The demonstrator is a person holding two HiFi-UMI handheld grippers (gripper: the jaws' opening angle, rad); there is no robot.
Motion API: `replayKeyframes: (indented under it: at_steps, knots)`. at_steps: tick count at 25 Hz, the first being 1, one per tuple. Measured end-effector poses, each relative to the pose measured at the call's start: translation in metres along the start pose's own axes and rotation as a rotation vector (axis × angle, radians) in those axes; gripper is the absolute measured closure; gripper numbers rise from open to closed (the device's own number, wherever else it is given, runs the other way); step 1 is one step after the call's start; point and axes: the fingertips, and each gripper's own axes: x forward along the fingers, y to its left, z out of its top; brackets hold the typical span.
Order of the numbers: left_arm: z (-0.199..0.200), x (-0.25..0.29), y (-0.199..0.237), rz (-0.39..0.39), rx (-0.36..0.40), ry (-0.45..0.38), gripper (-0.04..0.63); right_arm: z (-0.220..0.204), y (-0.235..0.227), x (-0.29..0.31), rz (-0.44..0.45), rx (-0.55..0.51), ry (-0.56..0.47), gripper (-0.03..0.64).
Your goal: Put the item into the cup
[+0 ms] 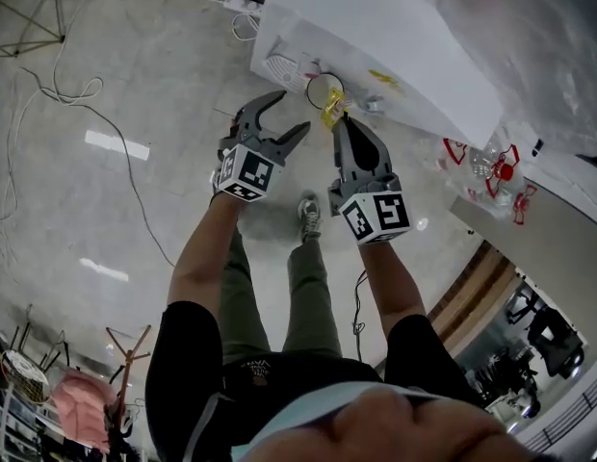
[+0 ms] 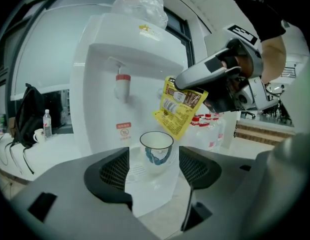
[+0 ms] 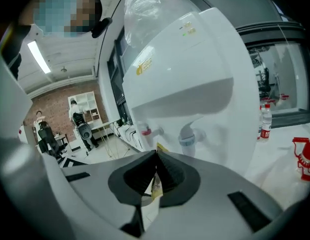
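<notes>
As sachet [image 2: 179,106] hangs over cup [image 2: 156,146]: drop pending
right gripper [image 3: 156,156]: pinches sachet top
left gripper [image 1: 292,112]: spread, aimed at cup, likely to steady it

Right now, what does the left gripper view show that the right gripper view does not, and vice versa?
Left only: the cup beyond the open left gripper, and the yellow sachet's printed face above it. Right only: the blue tap and a brick wall. Both: the water dispenser, its red tap, and the sachet held by the right gripper.
</notes>
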Motion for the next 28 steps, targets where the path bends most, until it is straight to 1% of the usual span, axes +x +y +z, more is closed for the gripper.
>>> replayKeyframes:
  at_steps: [6,12,17,20,28]
  knots:
    - [-0.010,0.018,-0.002,-0.038,0.032,0.028,0.279,-0.001,-0.007,0.015,-0.027,-0.043,-0.023,0.575]
    - [-0.017,0.034,-0.006,-0.060,0.048,0.033,0.279,-0.007,-0.010,0.032,-0.033,-0.111,-0.007,0.575]
    - [-0.021,0.045,-0.011,-0.077,0.054,0.036,0.279,-0.014,-0.016,0.042,-0.036,-0.132,0.019,0.574]
    - [-0.021,0.048,-0.010,-0.074,0.052,0.036,0.279,-0.022,-0.019,0.045,-0.037,-0.137,0.043,0.575]
    - [-0.027,0.055,-0.012,-0.091,0.063,0.054,0.279,-0.038,-0.031,0.052,-0.049,-0.100,0.084,0.574]
